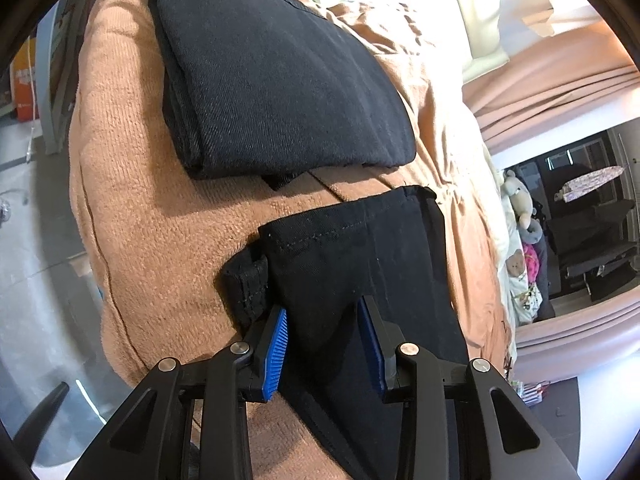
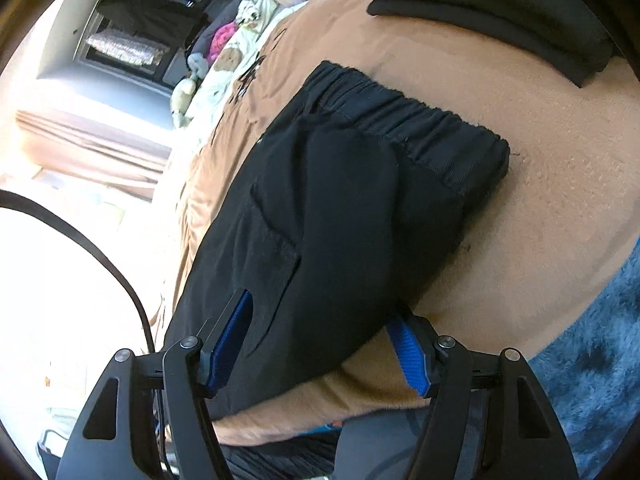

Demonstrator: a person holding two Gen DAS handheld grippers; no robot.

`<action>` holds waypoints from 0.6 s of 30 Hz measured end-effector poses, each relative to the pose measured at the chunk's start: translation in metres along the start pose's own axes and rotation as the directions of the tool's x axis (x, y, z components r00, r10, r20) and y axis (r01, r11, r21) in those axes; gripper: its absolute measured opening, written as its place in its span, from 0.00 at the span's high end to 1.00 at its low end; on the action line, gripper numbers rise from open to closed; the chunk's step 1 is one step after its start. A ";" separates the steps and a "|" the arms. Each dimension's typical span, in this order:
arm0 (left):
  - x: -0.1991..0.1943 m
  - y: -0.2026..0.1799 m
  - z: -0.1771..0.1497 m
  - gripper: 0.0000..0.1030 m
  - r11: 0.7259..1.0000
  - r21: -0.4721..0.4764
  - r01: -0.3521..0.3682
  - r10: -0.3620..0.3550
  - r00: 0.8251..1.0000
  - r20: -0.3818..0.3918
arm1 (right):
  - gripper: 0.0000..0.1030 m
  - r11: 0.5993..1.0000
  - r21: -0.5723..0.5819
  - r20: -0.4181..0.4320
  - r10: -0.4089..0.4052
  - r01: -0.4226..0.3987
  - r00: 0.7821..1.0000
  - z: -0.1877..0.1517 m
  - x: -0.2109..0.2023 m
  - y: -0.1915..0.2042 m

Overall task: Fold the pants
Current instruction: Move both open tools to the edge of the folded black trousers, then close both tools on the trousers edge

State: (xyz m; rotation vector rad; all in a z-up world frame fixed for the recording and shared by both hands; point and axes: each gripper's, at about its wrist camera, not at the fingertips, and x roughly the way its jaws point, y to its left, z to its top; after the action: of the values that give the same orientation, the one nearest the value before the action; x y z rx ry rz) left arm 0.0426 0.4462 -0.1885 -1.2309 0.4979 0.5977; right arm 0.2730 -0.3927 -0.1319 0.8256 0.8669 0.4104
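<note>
A: Where do you have the black pants (image 2: 340, 208) right now?

B: They lie on the orange blanket (image 1: 160, 240) that covers the bed. In your right wrist view the elastic waistband (image 2: 420, 136) sits at the far end, away from you, and the cloth runs back toward your tongs.

A: What is your left tongs (image 1: 322, 344) doing?

B: Its blue pads (image 1: 276, 352) stand partly apart with a fold of the pants between them. The cloth fills the gap and bunches there, so you have hold of it, with a stitched hem just ahead of the fingertips. A small black tab (image 1: 248, 292) of the garment sticks out just beside the left pad.

A: And your right tongs (image 2: 320, 340)?

B: It is wider apart. One blue pad (image 2: 230, 344) lies against the top of the pants and the other (image 2: 410, 354) sits at the cloth's edge, low against the blanket. The pants lie between the two, but I cannot tell whether you are truly pinching them.

A: Anything else on the bed?

B: A second dark garment (image 1: 272, 76), already folded, rests farther up the blanket, apart from the pants you hold. Soft toys (image 1: 520, 208) sit at the bed's far side, and a blue fuzzy rug (image 2: 600, 340) shows at the lower right of your right wrist view.
</note>
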 end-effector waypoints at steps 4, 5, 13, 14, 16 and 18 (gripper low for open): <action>0.000 0.002 -0.007 0.65 1.000 -0.005 0.017 -0.017 1.000 -0.002 | 0.37 0.999 0.035 0.060 0.000 -0.002 0.998 0.003 0.002 -0.005; 0.000 0.002 -0.007 0.65 1.000 -0.004 0.019 -0.019 1.000 0.001 | 0.39 0.999 0.048 0.076 -0.007 0.004 0.997 0.004 0.001 -0.008; 0.000 0.001 0.002 0.82 1.000 -0.015 -0.019 0.019 1.000 0.019 | 0.86 0.999 0.026 0.123 -0.024 0.021 0.992 0.015 -0.002 0.003; -0.001 0.001 0.002 0.89 1.000 -0.015 -0.023 0.023 0.999 0.023 | 0.88 1.000 0.019 0.134 -0.020 0.018 0.991 0.018 -0.003 0.007; -0.005 0.001 0.002 0.93 1.000 -0.011 -0.024 0.024 0.999 0.030 | 0.91 1.000 -0.004 0.153 -0.025 0.026 0.988 0.020 -0.009 0.015; -0.009 0.002 0.001 0.97 1.000 -0.013 -0.018 0.018 0.999 0.034 | 0.92 0.999 -0.027 0.164 -0.026 0.031 0.986 0.019 -0.013 0.020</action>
State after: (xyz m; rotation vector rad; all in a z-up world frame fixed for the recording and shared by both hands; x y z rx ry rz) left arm 0.0348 0.4464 -0.1838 -1.2276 0.4780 0.6369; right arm 0.2807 -0.3969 -0.1024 0.8072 0.7175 0.3248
